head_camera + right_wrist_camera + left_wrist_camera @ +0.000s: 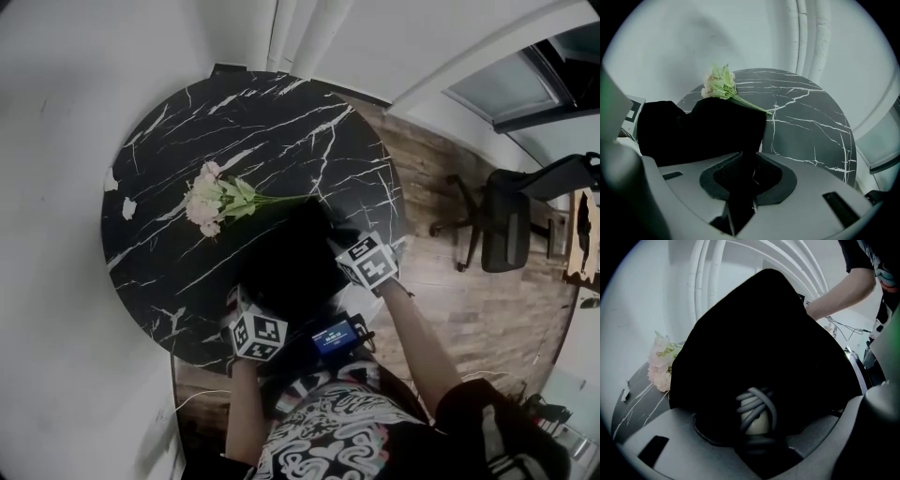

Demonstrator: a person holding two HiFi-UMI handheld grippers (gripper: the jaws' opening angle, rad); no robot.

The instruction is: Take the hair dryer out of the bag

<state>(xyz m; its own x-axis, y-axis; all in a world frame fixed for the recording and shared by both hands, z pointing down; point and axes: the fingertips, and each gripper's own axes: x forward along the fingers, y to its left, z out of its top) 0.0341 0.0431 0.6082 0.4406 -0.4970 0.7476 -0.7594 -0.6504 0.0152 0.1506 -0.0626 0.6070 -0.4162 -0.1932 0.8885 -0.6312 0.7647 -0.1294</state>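
A black cloth bag (291,253) lies heaped near the front of the round black marble table (281,122). In the left gripper view the bag (759,333) drapes over the hair dryer's pale handle end (757,423), which has a grey cord (761,401) wound round it. My left gripper (754,430) is shut on that handle, at the bag's near side. My right gripper (743,185) is at the bag's right side, and a strip of the bag's black cloth (740,178) is pinched between its pads. The rest of the dryer is hidden by the bag.
A bunch of pale pink flowers (211,199) with green stems lies just behind the bag. White pipes (811,33) run up the wall beyond the table. An office chair (502,225) stands on the wooden floor to the right. A small device with a blue screen (335,336) hangs at the person's chest.
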